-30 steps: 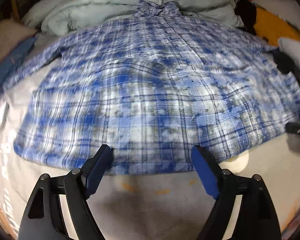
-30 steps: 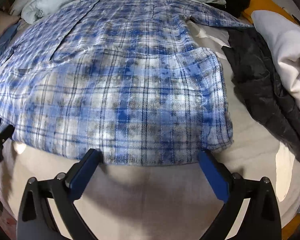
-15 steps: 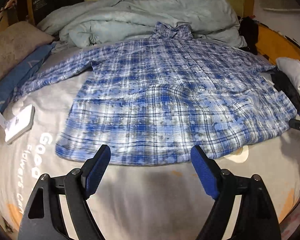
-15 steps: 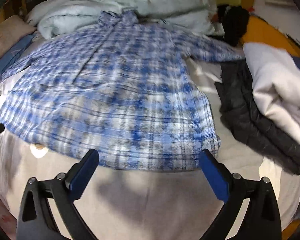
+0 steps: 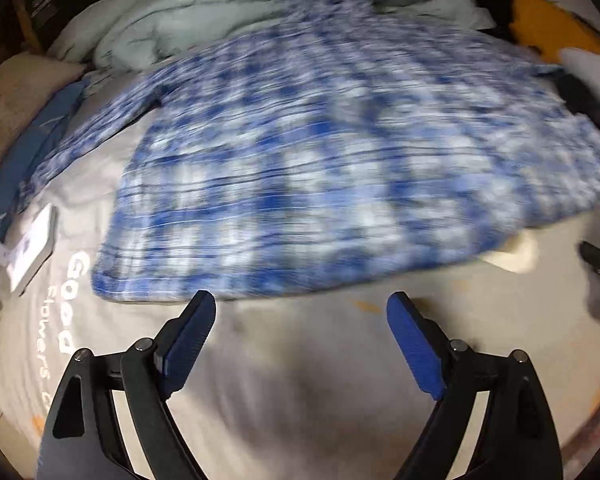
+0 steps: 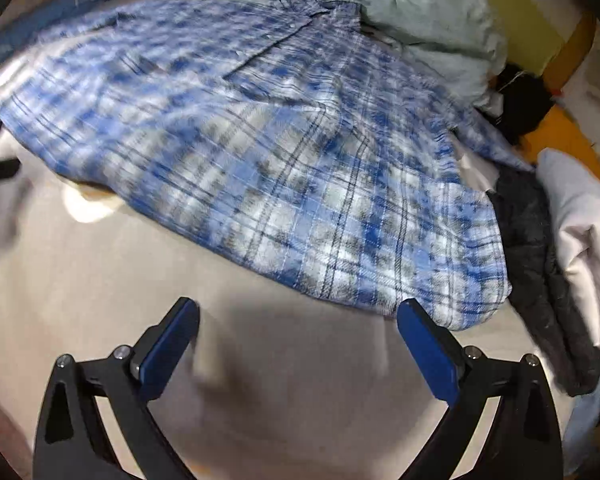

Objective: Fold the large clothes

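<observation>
A strip of bare bed sheet point(image 5: 300, 380) lies open in front of both grippers, below the hem of the plaid shirt point(image 5: 320, 168). Beyond the shirt, a bunched pale quilt point(image 6: 400, 12) blocks the far side. On the right, a dark jacket point(image 6: 540, 248) and a folded white garment point(image 6: 580, 240) crowd the shirt's edge. On the left, a white device point(image 5: 32, 248) sits on the sheet.
</observation>
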{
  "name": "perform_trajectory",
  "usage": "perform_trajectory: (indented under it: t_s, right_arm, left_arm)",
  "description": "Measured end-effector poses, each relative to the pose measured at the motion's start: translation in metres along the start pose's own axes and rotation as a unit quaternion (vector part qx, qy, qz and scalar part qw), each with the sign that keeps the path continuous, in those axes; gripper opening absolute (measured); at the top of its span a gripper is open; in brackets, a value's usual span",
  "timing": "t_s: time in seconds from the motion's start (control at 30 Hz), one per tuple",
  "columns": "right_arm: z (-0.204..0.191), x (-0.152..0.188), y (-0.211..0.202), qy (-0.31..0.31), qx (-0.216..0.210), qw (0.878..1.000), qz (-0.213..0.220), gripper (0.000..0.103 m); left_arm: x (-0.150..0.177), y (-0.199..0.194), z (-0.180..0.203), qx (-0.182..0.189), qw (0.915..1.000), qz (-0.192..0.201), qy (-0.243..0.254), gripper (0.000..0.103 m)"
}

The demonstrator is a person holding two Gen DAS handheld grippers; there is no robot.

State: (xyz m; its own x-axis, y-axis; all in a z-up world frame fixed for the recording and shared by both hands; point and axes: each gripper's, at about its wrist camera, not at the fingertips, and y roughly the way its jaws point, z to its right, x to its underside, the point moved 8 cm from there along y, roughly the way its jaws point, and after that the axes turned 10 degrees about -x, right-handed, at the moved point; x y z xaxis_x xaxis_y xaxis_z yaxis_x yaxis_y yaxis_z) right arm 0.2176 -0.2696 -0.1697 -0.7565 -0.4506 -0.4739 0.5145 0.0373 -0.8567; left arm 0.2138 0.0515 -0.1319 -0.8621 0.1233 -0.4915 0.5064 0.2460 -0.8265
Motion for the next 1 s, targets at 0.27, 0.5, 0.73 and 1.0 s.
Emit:
perform_trajectory:
  t_s: [0.27, 0.5, 0.73, 1.0]
  right_arm:
    - [0.056, -0.004, 0.007, 0.071, 0.069, 0.995, 0.007, 0.098]
    - [0.097, -0.007, 0.015, 0.122, 0.091, 0.988, 0.009, 0.021]
    - [0.103, -0.008, -0.007, 0.152, 0.118, 0.980, 0.056, 0.001]
    - [0.086, 0.024, -0.081, 0.172, 0.104, 0.973, 0.111, 0.001]
  left_arm:
    - [-0.011, 0.033, -0.049, -0.048, 0.9976, 0.016, -0.047, 0.088]
    - [-0.021, 0.053, -0.088, -0.085, 0.9905, 0.033, -0.103, 0.023]
    - [-0.020, 0.020, -0.104, -0.112, 0.9792, 0.076, -0.151, 0.003]
    - [0.020, -0.061, -0.123, -0.108, 0.9759, 0.099, -0.162, 0.003]
